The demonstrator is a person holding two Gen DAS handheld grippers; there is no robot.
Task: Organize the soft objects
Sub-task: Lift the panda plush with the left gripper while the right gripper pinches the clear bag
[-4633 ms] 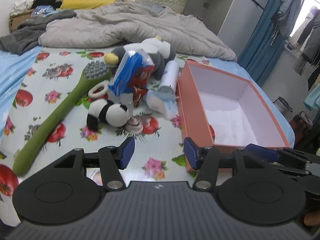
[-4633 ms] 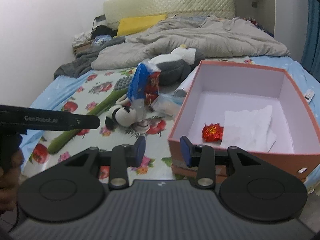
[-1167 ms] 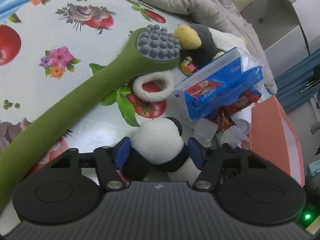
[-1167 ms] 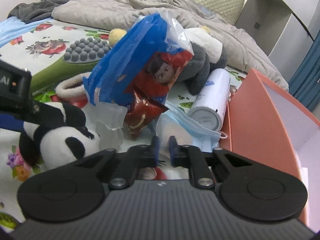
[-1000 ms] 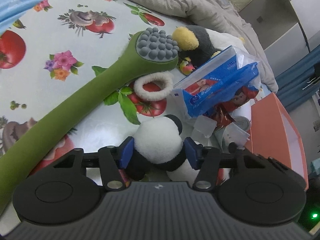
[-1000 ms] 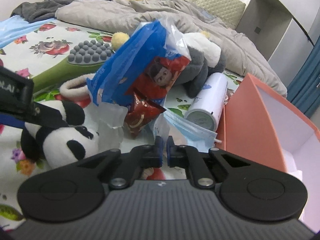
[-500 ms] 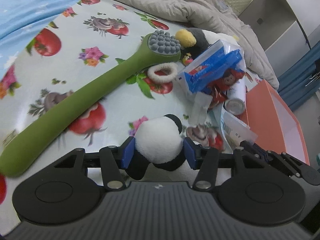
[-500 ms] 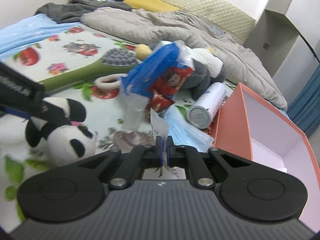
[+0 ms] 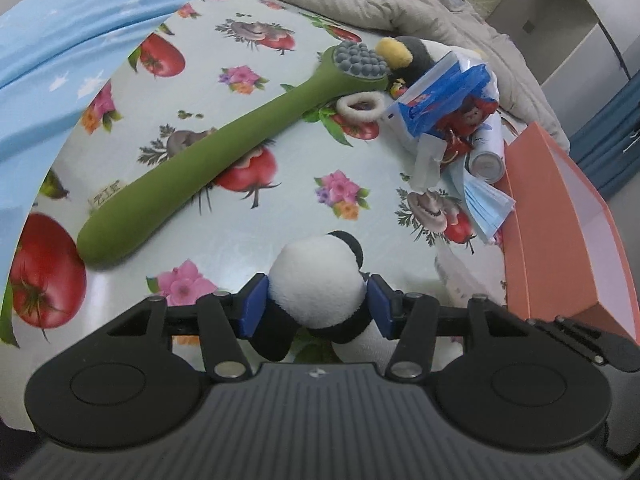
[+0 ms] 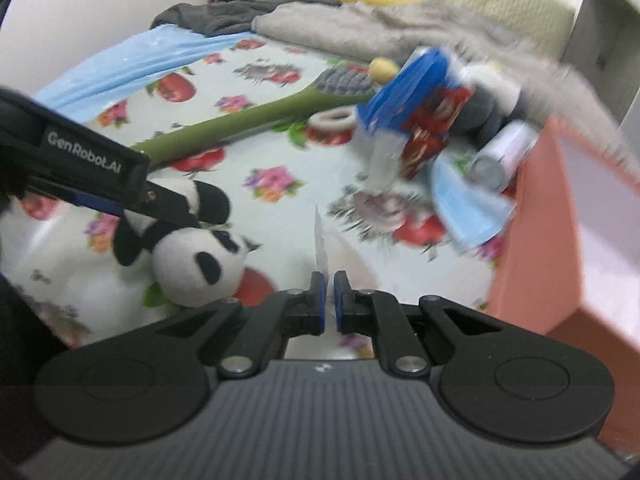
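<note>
Left tool (image 9: 316,304) clamped on the panda plush (image 9: 320,294), blue pads pressed into its white body on both sides, black limbs hanging below, lifted clear of the flowered sheet (image 9: 248,152) of the bed. Seen from the right wrist view too: panda plush (image 10: 192,256) hanging under the left tool's arm, face outward. Right tool (image 10: 329,300) pinched nearly together on a thin pale packet (image 10: 320,240), the sheet of it standing up edge-on out of the pads; what exactly it is, too blurred to tell.

The relation that counts: orange box (image 9: 560,240) lying to the right of both tools, its open mouth facing up, its long side running away from the cameras. Right tool the nearer of the 2, with the box wall (image 10: 532,216) just beside it on its right; left tool farther off, with the right tool lying between it and the box. Likely next: a carry to the right and up over the near wall, then a release inside, right load first to avoid crossing.

Left behind near the box: blue snack bag (image 9: 444,96), face masks (image 9: 484,204), white can (image 9: 488,152), penguin plush (image 9: 412,56), fluffy hair tie (image 9: 360,104), green massage stick (image 9: 224,160) lying diagonally.
</note>
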